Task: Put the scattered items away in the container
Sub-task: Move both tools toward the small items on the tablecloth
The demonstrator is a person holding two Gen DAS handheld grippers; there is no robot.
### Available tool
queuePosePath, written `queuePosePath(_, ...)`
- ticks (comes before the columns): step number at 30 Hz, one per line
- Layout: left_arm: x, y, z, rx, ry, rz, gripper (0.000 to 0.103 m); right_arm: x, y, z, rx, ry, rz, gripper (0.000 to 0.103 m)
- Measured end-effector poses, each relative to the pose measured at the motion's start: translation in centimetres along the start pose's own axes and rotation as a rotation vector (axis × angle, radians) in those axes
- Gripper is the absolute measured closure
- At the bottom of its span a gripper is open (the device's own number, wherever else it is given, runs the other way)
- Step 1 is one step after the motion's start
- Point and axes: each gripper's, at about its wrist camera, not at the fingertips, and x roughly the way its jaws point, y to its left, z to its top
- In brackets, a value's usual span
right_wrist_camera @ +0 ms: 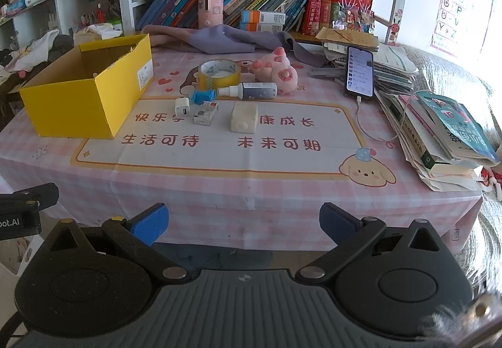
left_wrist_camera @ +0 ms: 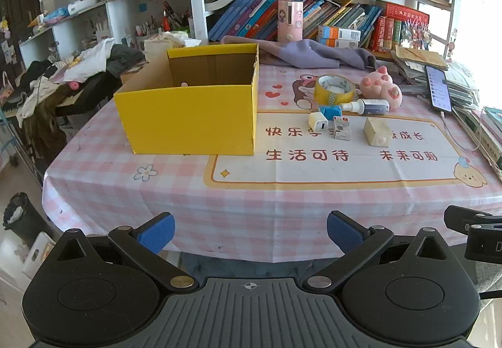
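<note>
Waiting at the centre of the cloth-covered surface [right_wrist_camera: 251, 191] is a loose cluster of small items, none yet picked up. A white charger plug [right_wrist_camera: 181, 107], a blue wrapped piece [right_wrist_camera: 203, 96] and a small grey-and-red box [right_wrist_camera: 205, 113] are bunched together, just beside the right wall of the yellow box [right_wrist_camera: 94, 103]. A cream block [right_wrist_camera: 243, 116] is set a little apart to their right. Behind them a spray bottle [right_wrist_camera: 249, 90] lies on its side, with a roll of yellow tape [right_wrist_camera: 219, 73] and a pink plush toy [right_wrist_camera: 277, 70] near it. The yellow box stands open-topped at the left of the surface; something small and pink can just be made out inside it in the left view, though what it is cannot be told.

Both tools are held back at the near edge, well apart from the items. The left hand-held gripper [left_wrist_camera: 249, 233] is spread wide with nothing between its pads, and the right hand-held gripper [right_wrist_camera: 243, 224] likewise.

The step in hand is judged to be the first reach. It is best made by the right hand-held gripper toward the cream block, which stands free of its neighbours and can be straddled cleanly. The bunched trio should be approached one at a time, so that neighbours are not knocked. The phone [right_wrist_camera: 360, 72] and its cable [right_wrist_camera: 373, 128] at the right are best avoided.
</note>
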Motion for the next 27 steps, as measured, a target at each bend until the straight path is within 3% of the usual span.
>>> queuePosePath(27, 0.67, 0.74, 0.19, 0.019, 0.005, -0.026, 0.000, 0.10, 0.93, 0.41, -0.006, -0.013, -0.004, 0.000)
